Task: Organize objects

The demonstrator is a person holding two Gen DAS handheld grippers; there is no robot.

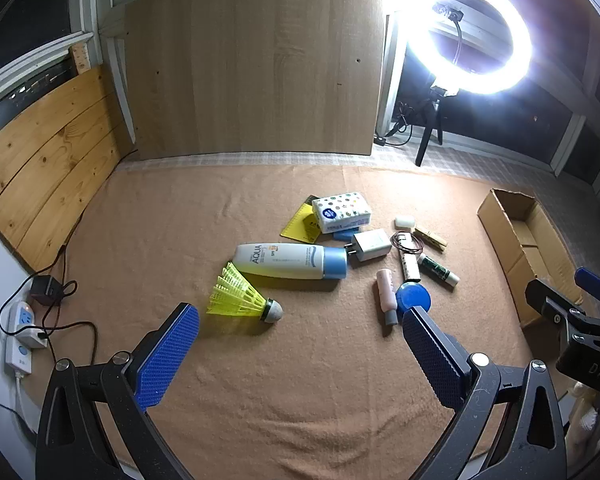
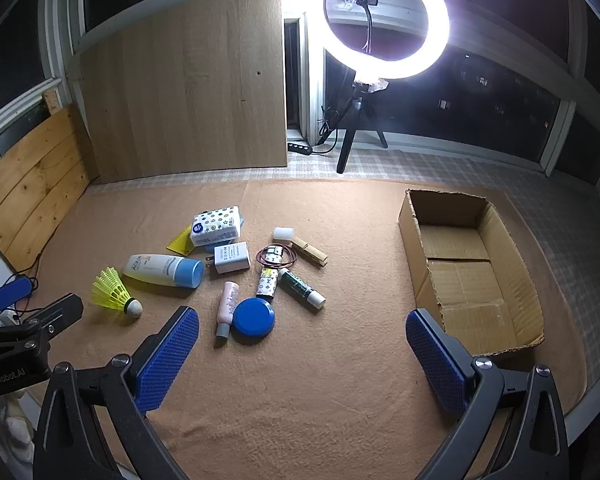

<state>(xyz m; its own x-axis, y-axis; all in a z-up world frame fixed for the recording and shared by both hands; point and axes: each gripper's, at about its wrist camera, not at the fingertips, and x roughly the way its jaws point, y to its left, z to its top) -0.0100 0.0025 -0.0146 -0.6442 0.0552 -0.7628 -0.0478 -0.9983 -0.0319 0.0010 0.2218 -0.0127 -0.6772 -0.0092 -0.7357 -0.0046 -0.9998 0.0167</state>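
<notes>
cardboard box (image 2: 512, 248) sits empty at the right; shuttlecock (image 1: 244, 298), lotion bottle (image 1: 288, 261) and the rest lie loose on the worktop. both my tongs (image 1: 300, 334) (image 2: 302, 338) gape, holding nothing.

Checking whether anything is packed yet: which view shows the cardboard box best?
The right wrist view: the cardboard box is whole there, with its bare floor visible. The left wrist view catches it at the right edge, its near end hidden behind the right gripper.
</notes>
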